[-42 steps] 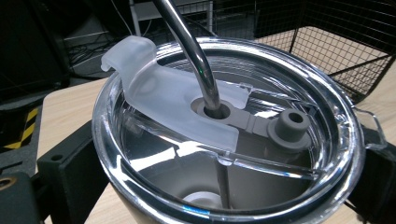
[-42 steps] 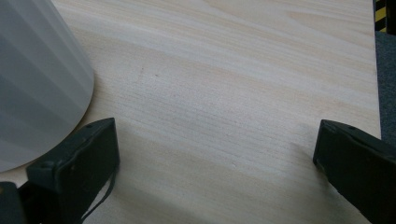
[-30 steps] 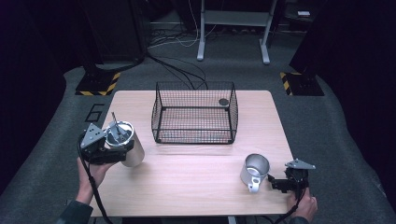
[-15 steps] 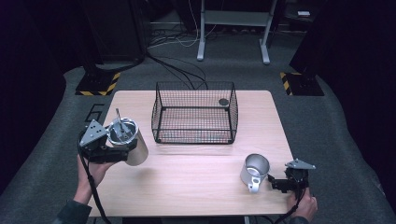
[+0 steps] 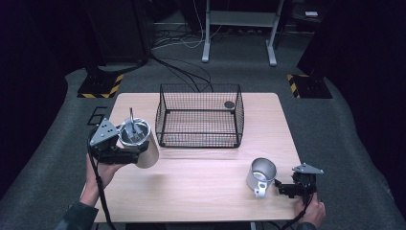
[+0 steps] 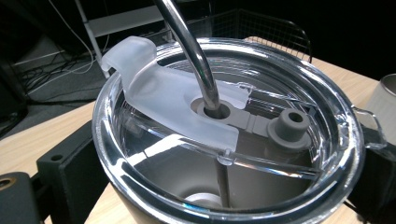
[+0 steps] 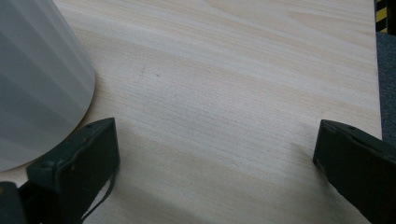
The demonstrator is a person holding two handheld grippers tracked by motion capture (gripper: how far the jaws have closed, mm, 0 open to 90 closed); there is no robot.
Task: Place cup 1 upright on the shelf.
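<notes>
Gripping a steel tumbler (image 5: pixel 141 143) at the table's left edge, the left gripper (image 5: pixel 125 154) has its black jaws pressed against the cup's sides, one each side of the rim in the left gripper view. Tumbler is lifted off the table (image 5: pixel 201 191) and tilted, mouth facing up toward the camera (its shadow falls on the wood just right of it). Clear lid (image 6: pixel 224 140) sits in the rim, frosted slider tab (image 6: pixel 168 100) across it, grey rubber plug (image 6: pixel 290 128) beside the straw hole. Metal straw (image 6: pixel 194 56) passes through the lid hole and sticks up out of the top. Person's left hand (image 5: pixel 103 170) holds the gripper from below, cable (image 5: pixel 101 201) trailing toward the bottom edge.

Right gripper (image 5: pixel 287 188) is low at the near right corner of the table, jaws spread wide apart with only bare wood between them in the right gripper view; pinching nothing. Metal mug (image 5: pixel 261 175) stands upright just left of it, white handle (image 5: pixel 260 190) turned toward the near edge. Mug wall (image 7: pixel 37 84) is just beside one jaw (cannot tell if touching). Right hand (image 5: pixel 311 211) is at the table's near edge.

Farther back, black wire basket (image 5: pixel 199 116) sits mid-table toward the far edge, well apart from both cups. A small dark round thing (image 5: pixel 229 104) lies in its far right corner. Beyond the table, dark floor with cables (image 5: pixel 182 38) and yellow-black striped feet (image 5: pixel 100 88).
</notes>
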